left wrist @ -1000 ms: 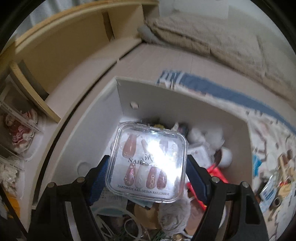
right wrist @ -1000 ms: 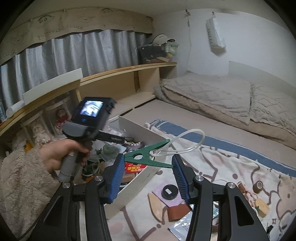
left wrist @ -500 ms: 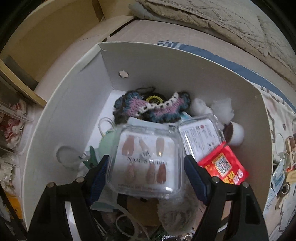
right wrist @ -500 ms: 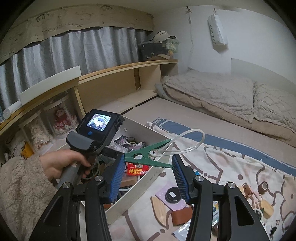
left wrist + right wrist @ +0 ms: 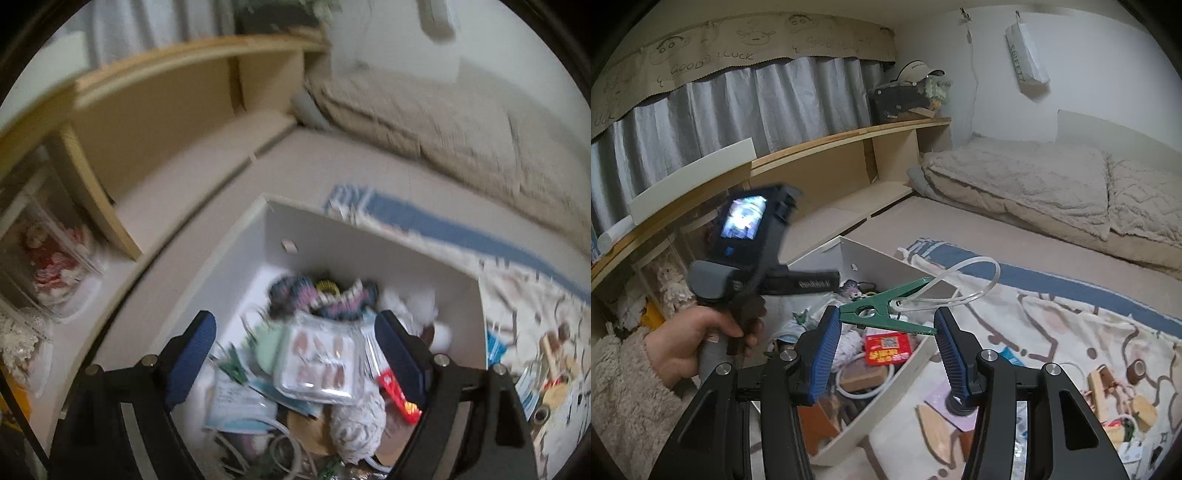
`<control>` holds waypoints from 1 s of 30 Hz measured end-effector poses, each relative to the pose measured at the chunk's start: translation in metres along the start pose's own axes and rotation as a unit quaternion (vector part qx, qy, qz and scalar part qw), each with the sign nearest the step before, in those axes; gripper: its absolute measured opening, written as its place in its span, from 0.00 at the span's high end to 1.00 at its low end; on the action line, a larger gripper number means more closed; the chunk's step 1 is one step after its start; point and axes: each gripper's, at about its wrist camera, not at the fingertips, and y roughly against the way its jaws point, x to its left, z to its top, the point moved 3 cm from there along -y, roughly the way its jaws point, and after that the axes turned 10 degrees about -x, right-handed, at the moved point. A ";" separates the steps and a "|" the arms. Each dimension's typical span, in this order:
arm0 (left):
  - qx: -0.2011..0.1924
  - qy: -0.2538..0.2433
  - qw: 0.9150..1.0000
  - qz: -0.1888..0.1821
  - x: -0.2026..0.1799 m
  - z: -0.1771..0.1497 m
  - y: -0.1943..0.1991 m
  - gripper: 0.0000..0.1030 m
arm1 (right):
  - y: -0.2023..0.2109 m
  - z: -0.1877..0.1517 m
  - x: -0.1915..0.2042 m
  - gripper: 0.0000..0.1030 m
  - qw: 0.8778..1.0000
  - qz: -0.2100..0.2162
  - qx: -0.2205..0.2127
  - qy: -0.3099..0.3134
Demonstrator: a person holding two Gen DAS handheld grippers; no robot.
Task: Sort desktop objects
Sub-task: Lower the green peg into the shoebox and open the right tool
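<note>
Left gripper (image 5: 295, 343), jaws just opened and apart, hangs over the white storage box (image 5: 369, 236); the released clear plastic press-on nail case (image 5: 319, 356), flat and square, lies on the clutter inside. Right gripper (image 5: 884, 341) is clamped on a green plastic clothespin (image 5: 886, 308), long axis crosswise between the ribbed pads, trailing a clear tube loop (image 5: 971, 277); the box lies just below and left.

Clear nail case (image 5: 319, 360) lies tilted (lid up) in white box (image 5: 369, 236).

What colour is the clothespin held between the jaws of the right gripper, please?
Green. The clothespin shows best in the right wrist view, with a clear loop attached.
</note>
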 end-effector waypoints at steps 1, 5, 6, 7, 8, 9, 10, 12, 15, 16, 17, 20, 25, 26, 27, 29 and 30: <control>-0.014 0.007 1.000 0.002 0.007 0.003 0.006 0.14 | -0.004 -0.001 0.003 0.49 1.000 0.003 0.003 -0.001; -0.052 0.026 0.998 0.009 0.030 0.011 0.019 0.14 | -0.021 -0.011 0.014 0.49 1.000 0.013 0.027 -0.004; -0.063 0.029 0.998 0.012 0.035 0.013 0.023 0.14 | -0.025 -0.015 0.017 0.49 0.999 0.017 0.034 -0.006; -0.071 0.032 0.997 0.014 0.038 0.013 0.027 0.14 | -0.029 -0.017 0.019 0.49 0.999 0.020 0.040 -0.008; -0.081 0.035 0.996 0.016 0.044 0.014 0.030 0.14 | -0.032 -0.021 0.021 0.49 0.999 0.023 0.046 -0.010; -0.090 0.038 0.995 0.017 0.050 0.014 0.033 0.14 | -0.038 -0.026 0.024 0.49 0.998 0.026 0.057 -0.014; -0.097 0.040 0.994 0.020 0.055 0.014 0.036 0.14 | -0.043 -0.030 0.026 0.49 0.997 0.029 0.066 -0.017; -0.111 0.046 0.992 0.024 0.065 0.014 0.043 0.14 | -0.050 -0.039 0.029 0.49 0.996 0.033 0.077 -0.023; -0.124 0.059 0.990 0.024 0.078 0.014 0.049 0.14 | -0.061 -0.052 0.033 0.49 0.993 0.055 0.090 -0.042; -0.127 0.065 0.990 0.020 0.082 0.014 0.050 0.13 | -0.065 -0.056 0.036 0.49 0.993 0.057 0.094 -0.040; -0.128 0.067 0.989 0.017 0.084 0.013 0.051 0.12 | -0.068 -0.059 0.038 0.49 0.993 0.060 0.098 -0.035; -0.132 0.065 0.989 0.017 0.088 0.010 0.053 0.12 | -0.078 -0.071 0.047 0.49 0.992 0.065 0.111 -0.016; -0.134 0.045 0.990 0.020 0.089 0.007 0.051 0.08 | -0.094 -0.088 0.052 0.49 0.989 0.058 0.138 -0.003; -0.135 0.043 0.990 0.020 0.089 0.007 0.051 0.06 | -0.095 -0.090 0.051 0.49 0.988 0.057 0.140 -0.003; -0.138 0.040 0.989 0.021 0.089 0.007 0.052 0.06 | -0.096 -0.091 0.052 0.49 0.988 0.057 0.143 -0.003; -0.143 0.033 0.989 0.023 0.088 0.006 0.054 0.06 | -0.098 -0.094 0.051 0.49 0.988 0.056 0.147 -0.003; -0.146 0.030 0.989 0.023 0.088 0.006 0.054 0.06 | -0.100 -0.096 0.051 0.49 0.987 0.056 0.149 -0.002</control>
